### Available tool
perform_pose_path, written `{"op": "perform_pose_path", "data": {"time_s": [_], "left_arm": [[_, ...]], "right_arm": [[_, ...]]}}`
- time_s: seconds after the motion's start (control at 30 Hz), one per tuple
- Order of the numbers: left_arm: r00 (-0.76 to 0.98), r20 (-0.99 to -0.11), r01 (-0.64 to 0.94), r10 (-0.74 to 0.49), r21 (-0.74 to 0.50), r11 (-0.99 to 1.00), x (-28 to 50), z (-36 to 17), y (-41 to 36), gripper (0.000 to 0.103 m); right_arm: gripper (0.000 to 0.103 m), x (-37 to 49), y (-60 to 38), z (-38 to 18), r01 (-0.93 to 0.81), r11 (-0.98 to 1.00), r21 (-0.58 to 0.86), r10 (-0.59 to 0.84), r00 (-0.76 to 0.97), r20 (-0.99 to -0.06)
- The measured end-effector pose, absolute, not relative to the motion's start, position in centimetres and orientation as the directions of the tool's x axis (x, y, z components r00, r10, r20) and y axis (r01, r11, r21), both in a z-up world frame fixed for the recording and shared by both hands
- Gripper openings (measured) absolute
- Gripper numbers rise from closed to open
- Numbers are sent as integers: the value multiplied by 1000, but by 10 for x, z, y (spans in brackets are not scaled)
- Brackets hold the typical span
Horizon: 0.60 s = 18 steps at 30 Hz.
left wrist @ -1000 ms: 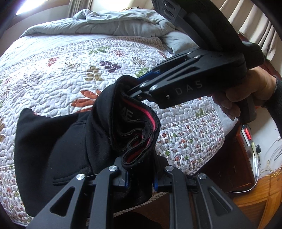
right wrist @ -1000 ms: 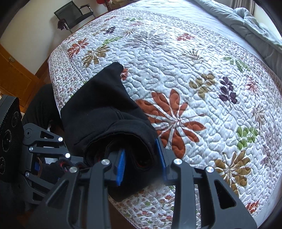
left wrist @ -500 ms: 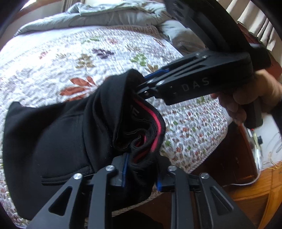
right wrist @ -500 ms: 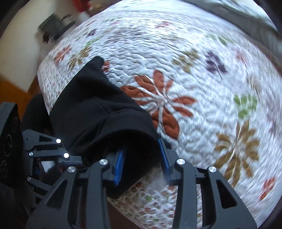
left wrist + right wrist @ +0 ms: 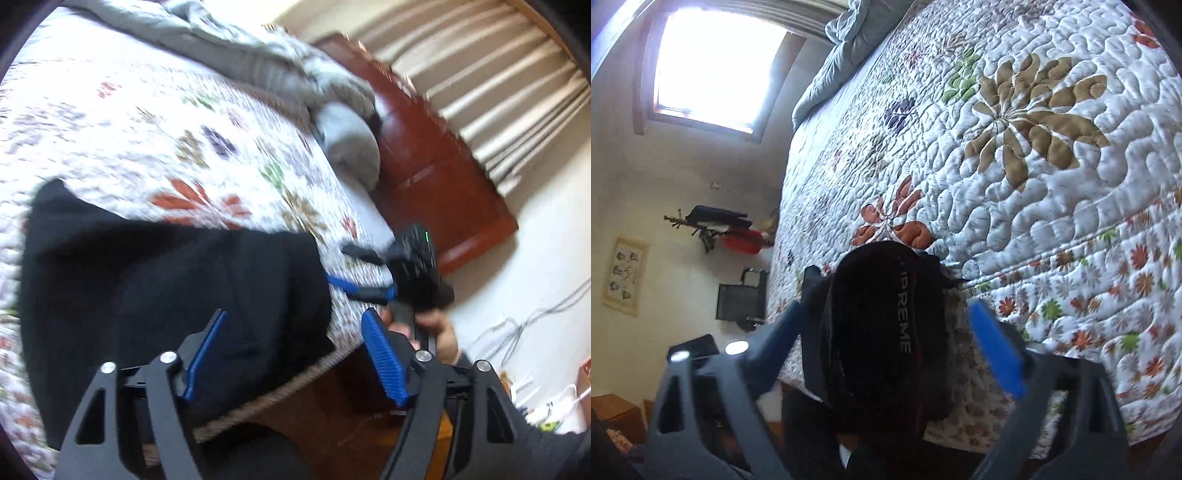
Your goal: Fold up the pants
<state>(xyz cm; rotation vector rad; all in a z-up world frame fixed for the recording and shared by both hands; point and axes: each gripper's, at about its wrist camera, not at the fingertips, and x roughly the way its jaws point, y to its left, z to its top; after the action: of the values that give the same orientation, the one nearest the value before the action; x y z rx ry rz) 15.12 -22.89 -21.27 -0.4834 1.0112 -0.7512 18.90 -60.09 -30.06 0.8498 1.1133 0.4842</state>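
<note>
Pants (image 5: 177,295) lie folded on the bed (image 5: 147,122) at its near edge, part overhanging. Your left tool (image 5: 295,354) and right tool (image 5: 886,332) have just been opening and grip nothing. Overhanging fabric may drag the fold off the edge.

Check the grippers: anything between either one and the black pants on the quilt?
Nothing visible. The left gripper has just opened, its blue pads apart above the black pants. The right gripper has also just opened, with the pants' lettered waistband between its pads. The floral quilt around them is bare.
</note>
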Motion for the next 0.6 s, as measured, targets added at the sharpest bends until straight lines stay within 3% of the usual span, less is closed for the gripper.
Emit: {"op": "perform_pose_path", "data": {"time_s": [0.2, 0.27, 0.33, 0.37, 0.43, 0.53, 0.6], "left_arm": [[364, -630, 215, -686, -660, 720, 198, -237, -172, 78], [337, -621, 171, -707, -699, 695, 213, -250, -158, 78], [317, -621, 117, -717, -724, 679, 229, -265, -147, 76], [319, -618, 95, -718, -733, 673, 237, -270, -142, 76], [317, -622, 57, -716, -741, 669, 244, -282, -131, 70], [339, -630, 29, -698, -735, 677, 248, -292, -120, 53], [375, -618, 26, -691, -738, 674, 246, -293, -111, 53]], "right_arm": [[94, 200, -567, -311, 55, 586, 809, 746, 352, -565], [90, 205, -555, -307, 25, 610, 792, 740, 342, -580], [50, 209, -545, -304, -7, 620, 785, 744, 322, -585], [44, 211, -540, -303, -13, 631, 776, 741, 307, -597], [21, 217, -530, -301, -24, 658, 753, 726, 286, -625], [16, 220, -520, -282, -99, 665, 740, 726, 319, -610], [15, 217, -520, -267, -151, 632, 760, 751, 364, -551]]}}
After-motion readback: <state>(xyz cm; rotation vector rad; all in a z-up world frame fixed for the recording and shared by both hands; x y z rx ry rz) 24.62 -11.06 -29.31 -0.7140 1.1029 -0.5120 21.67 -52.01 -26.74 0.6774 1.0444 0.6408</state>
